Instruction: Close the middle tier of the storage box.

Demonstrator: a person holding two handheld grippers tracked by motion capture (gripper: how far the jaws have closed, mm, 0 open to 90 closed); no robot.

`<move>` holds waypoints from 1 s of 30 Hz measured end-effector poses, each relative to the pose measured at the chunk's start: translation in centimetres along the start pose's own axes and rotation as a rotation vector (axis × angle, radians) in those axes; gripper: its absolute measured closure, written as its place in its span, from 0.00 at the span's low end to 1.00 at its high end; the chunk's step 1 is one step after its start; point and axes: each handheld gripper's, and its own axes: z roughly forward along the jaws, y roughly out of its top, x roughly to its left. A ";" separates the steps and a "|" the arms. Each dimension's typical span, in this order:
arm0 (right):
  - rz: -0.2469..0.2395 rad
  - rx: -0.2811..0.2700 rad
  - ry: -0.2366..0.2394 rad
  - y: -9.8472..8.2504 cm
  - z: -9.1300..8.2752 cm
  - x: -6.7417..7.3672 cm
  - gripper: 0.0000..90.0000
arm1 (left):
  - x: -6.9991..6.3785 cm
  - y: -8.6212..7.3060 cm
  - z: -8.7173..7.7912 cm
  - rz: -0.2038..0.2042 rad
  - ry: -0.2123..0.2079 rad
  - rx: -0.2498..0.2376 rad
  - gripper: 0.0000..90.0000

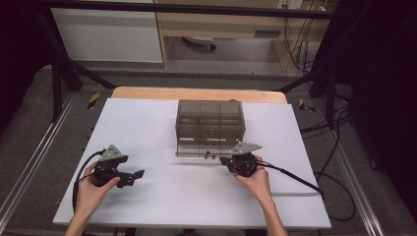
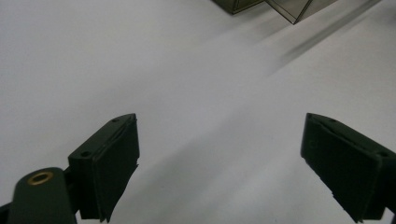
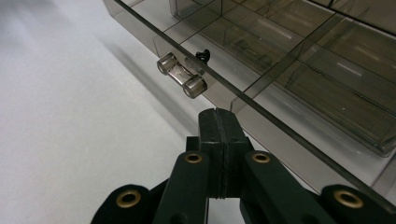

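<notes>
- Smoky clear organizer box (image 1: 210, 127) sits mid-counter, toward the far edge; divided into compartments, hinged lid swung down in front so its edge hangs over the white counter (image 1: 162, 196).
- Right tool (image 1: 227, 161) is at the box's front right corner, held by the right hand (image 1: 255, 181); cable trails off to the right.
- Right tool closed: in the right gripper view the two pads (image 3: 219, 140) are pressed flat together, nothing between them.
- In that same view the tip sits just beside the lid's front edge, below the small clear cylindrical handle (image 3: 182, 75); cannot tell if tip touches the lid.
- A tiny dark latch or screw (image 3: 203, 55) sits just behind the handle.
- Compartments (image 3: 299, 60) look transparent; contents unclear.
- Left tool (image 1: 137, 176) is well apart from the box, at the left front of the counter, held in the left hand (image 1: 93, 189), pointing right.
- Left tool open: the left gripper view shows jaws spread wide over bare white surface, nothing held.
- Corner of the box (image 2: 280, 7) appears at the top of the left gripper view, far off.
</notes>
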 end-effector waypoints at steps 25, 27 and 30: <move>-0.021 -0.014 -0.011 0.0 0.5 -0.3 1.00 | 0.0 -0.1 0.0 0.002 0.002 0.003 0.12; -0.018 -0.017 -0.010 0.1 0.5 -0.3 1.00 | 0.0 -0.1 0.0 0.004 0.001 0.005 0.12; -0.021 -0.017 -0.010 0.1 0.6 -0.4 1.00 | 0.0 -0.1 0.0 0.003 0.002 0.004 0.12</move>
